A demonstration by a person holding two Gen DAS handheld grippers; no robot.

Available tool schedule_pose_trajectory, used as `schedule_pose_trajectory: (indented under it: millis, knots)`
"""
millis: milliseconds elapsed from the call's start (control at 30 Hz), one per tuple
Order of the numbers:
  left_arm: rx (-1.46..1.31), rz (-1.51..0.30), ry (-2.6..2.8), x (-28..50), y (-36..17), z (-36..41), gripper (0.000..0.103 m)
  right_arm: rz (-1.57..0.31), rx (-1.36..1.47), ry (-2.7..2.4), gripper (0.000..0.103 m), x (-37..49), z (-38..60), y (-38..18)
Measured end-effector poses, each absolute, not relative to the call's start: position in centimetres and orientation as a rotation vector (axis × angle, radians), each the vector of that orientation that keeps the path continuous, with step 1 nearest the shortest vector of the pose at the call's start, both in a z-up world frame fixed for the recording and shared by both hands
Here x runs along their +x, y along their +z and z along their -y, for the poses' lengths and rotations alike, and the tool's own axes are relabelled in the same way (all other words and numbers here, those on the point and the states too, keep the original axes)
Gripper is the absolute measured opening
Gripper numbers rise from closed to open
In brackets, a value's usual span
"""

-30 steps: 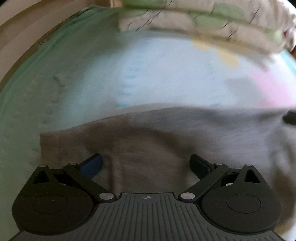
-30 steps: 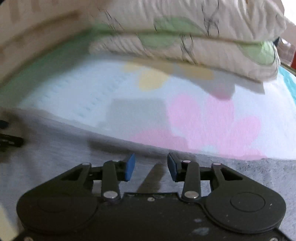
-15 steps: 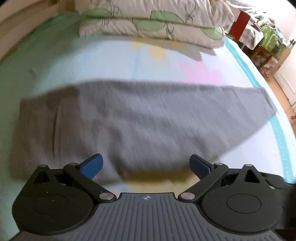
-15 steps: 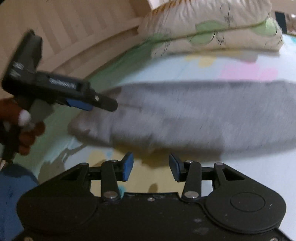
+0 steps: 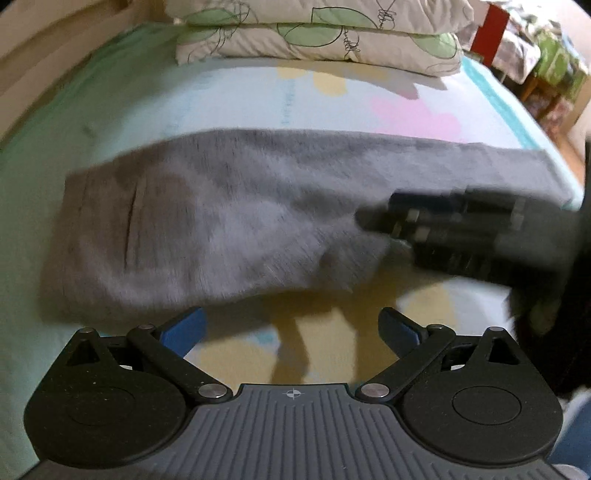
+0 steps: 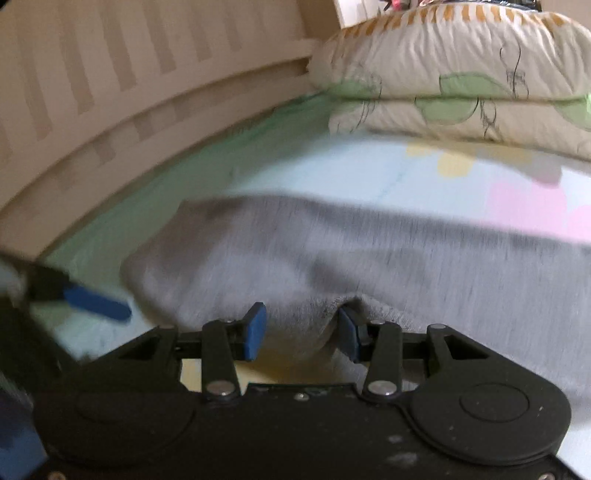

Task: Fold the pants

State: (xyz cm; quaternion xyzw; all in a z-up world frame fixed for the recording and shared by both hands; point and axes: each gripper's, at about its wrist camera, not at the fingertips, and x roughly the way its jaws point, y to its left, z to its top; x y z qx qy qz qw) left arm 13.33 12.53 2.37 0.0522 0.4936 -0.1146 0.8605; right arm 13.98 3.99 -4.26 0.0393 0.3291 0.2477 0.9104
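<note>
Grey pants (image 5: 240, 221) lie flat across the pastel bed sheet (image 5: 229, 99), folded lengthwise, with the waist end at the left. My left gripper (image 5: 291, 325) hangs open over the sheet just short of the pants' near edge, with nothing between its fingers. My right gripper (image 6: 301, 321) stands partly open at that near edge, and a bulge of the grey pants (image 6: 369, 266) sits between its blue pads. It shows blurred at the right of the left wrist view, right gripper (image 5: 373, 221). A blue finger (image 6: 96, 302) of the left gripper shows at the left of the right wrist view.
Two stacked leaf-print pillows (image 5: 317, 37) lie at the head of the bed beyond the pants. A pale slatted bed frame (image 6: 110, 74) runs along the left side. Cluttered furniture and a red object (image 5: 495, 33) stand off the bed's far right.
Both grippers have drawn back from over the pants to their near edge. The right one swung left and now has a fold of the fabric between its fingers.
</note>
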Motion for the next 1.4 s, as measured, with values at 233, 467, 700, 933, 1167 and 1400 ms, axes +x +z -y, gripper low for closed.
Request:
schedule_pose_trajectory:
  millis: [233, 467, 700, 933, 1167, 1400]
  knots:
    - [0.177, -1.03, -0.229, 16.9, -0.5, -11.5, 0.101, -0.729, 0.101, 0.471, 0.047, 18.1, -2.4, -3.6]
    - [-0.028, -0.966, -0.155, 17.2, -0.1, -15.2, 0.101, -0.676, 0.172, 0.471, 0.048, 11.9, 0.6, -3.0]
    - [-0.055, -1.014, -0.139, 17.9, -0.9, -15.9, 0.101, -0.725, 0.085, 0.484, 0.055, 6.7, -3.7, -6.9]
    - [-0.055, -1.011, -0.139, 18.0, -1.4, -15.8, 0.101, -0.721, 0.072, 0.489, 0.041, 8.3, -7.1, -8.0]
    - [-0.081, -0.97, -0.138, 17.8, -0.9, -16.1, 0.101, -0.782, 0.031, 0.495, 0.009, 10.0, -8.7, -9.2]
    - [-0.063, -0.877, -0.146, 17.2, 0.5, -15.8, 0.101, -0.965, 0.561, 0.669, 0.002, 11.5, -3.7, -5.7]
